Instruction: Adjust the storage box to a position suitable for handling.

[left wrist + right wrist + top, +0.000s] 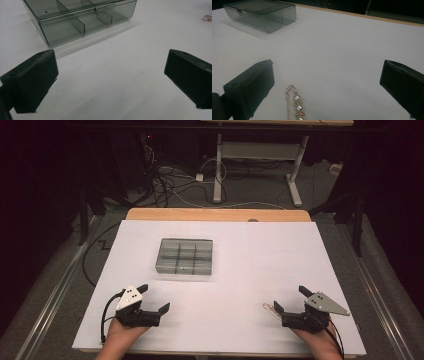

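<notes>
A white sheet covers the surface (pixel 240 270), with a strip of bare wood showing along its far edge. A smoky grey, see-through compartment box (pixel 185 256) sits left of centre in the far half, its lid down and its front latch visible in the left gripper view (pixel 101 12). Inner dividers split it into a grid of small cells; what they hold, if anything, cannot be told.

The left claw (pixel 153 299) rests near the near left corner of the surface, held by a hand (pixel 120 332) coming in from the near edge. Its jaws stand spread wide apart with nothing between them, pointing toward the box, which lies a little way ahead of it.

The right claw (pixel 291 299) rests near the near right corner, also held by a hand (pixel 320 340), and is likewise released, jaws wide apart. A gold-coloured pin strung with pearl beads (pixel 295 103) lies flat on the sheet between these jaws, closer to the left one in the right gripper view, touching neither. Its looped end points away from the claw. From above it shows as a pale sliver (pixel 270 308) just beside the claw's inner jaw. The pin is well apart from the box
</notes>
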A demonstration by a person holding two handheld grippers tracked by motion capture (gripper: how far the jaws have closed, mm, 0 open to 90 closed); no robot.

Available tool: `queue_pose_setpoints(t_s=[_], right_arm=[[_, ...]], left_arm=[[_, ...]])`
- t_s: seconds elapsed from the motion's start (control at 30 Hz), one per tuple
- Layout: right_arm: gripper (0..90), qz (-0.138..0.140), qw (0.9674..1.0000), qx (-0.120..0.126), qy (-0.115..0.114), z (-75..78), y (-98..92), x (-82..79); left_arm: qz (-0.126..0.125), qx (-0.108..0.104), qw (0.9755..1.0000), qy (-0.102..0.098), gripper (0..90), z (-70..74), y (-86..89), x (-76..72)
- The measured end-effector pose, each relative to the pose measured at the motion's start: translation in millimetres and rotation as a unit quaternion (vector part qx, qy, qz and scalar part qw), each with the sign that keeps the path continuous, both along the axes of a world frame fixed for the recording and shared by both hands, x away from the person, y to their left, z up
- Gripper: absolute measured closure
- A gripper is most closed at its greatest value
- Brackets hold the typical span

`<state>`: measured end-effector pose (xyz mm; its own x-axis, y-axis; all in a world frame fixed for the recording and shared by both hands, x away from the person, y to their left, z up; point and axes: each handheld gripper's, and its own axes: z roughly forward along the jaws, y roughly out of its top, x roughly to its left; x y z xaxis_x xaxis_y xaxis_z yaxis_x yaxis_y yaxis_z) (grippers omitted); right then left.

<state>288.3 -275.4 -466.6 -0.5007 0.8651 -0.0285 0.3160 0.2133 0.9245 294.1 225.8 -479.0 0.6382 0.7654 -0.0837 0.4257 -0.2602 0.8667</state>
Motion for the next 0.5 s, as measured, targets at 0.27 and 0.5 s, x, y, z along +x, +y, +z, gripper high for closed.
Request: queue_pose_setpoints(t_s=[0.27,0.5], right_arm=[[0.0,-0.001,1.0000,-0.001,0.005,-0.8,-0.4,0.6],[0.0,-0.001,0.9999,-0.002,0.011,-2.4,-1.7,1.8]], left_arm=[[-0.002,0.005,1.0000,0.000,0.0,1.4,-0.3,0.0],[0.000,0.011,0.9999,0.004,0.0,2.0,-0.5,0.5]])
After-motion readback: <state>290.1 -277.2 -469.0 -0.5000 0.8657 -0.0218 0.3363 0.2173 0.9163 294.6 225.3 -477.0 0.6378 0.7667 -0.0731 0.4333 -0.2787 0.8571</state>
